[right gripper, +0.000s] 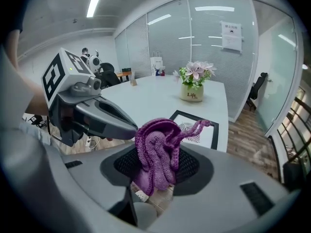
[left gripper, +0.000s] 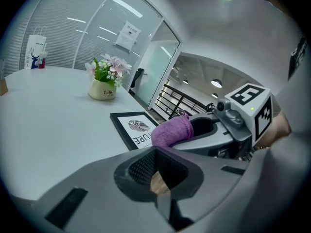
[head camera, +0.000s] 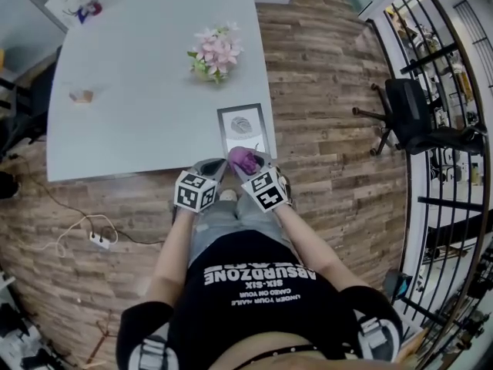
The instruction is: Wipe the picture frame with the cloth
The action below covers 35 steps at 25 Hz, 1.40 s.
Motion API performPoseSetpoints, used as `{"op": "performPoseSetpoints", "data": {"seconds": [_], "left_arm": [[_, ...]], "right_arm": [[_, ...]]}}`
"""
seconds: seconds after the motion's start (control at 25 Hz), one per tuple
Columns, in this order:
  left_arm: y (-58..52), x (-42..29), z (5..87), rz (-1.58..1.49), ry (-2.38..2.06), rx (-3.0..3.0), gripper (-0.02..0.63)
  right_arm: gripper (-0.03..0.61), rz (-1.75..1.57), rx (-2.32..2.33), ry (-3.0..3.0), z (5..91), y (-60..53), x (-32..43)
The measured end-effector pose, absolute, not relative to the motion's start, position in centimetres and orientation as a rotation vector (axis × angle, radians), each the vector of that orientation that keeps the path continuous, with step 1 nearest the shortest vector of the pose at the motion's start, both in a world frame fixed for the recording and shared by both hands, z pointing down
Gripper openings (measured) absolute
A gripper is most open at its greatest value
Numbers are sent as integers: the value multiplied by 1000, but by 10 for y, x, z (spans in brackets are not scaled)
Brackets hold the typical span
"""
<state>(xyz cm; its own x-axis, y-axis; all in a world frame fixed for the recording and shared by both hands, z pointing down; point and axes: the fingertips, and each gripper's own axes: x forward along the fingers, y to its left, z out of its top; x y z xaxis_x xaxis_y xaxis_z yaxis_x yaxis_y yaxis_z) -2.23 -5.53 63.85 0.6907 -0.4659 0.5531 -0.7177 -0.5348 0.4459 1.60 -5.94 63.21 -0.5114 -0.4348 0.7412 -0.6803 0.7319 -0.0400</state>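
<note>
Purple knitted cloth [right gripper: 156, 161] is bunched and clenched between the jaws of the right gripper [head camera: 245, 165], with a loose tail sticking out towards the picture frame [head camera: 243, 129]. The frame lies flat on the white surface [head camera: 139, 99], and the cloth hangs at the frame's near edge; we cannot tell whether it touches yet. The left gripper [head camera: 216, 168] sits just beside the frame's near left corner, its jaws drawn together on nothing. The flower pot [head camera: 216, 55] stands well beyond the frame's far edge.

We judge the wipe is only about to start. To do it well, we would lower the cloth until the wad, not the gripper tips, presses on the glass, then sweep from the frame's near edge towards its far edge in overlapping passes. A light frame may slide, so we would steady its left border with the left gripper.
</note>
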Motion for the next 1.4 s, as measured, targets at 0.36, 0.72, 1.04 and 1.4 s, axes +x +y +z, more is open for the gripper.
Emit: {"op": "performPoseSetpoints", "data": {"seconds": [0.36,0.72,1.04,1.4], "left_arm": [[-65,-22,651,526,-877,2218,14],[-75,-21,663,547,-863,2220,14],[-85,-13,667,573,-854,2222,14],[-97,-9,677,636,-848,2221,14]], "right_arm": [[184,466,823,-2147,652,-83,9],[184,467,822,-2128,661,-111,1],[184,433,812,-2120,665,-134,-7],[184,394,814,-2118,667,-177,-14]]}}
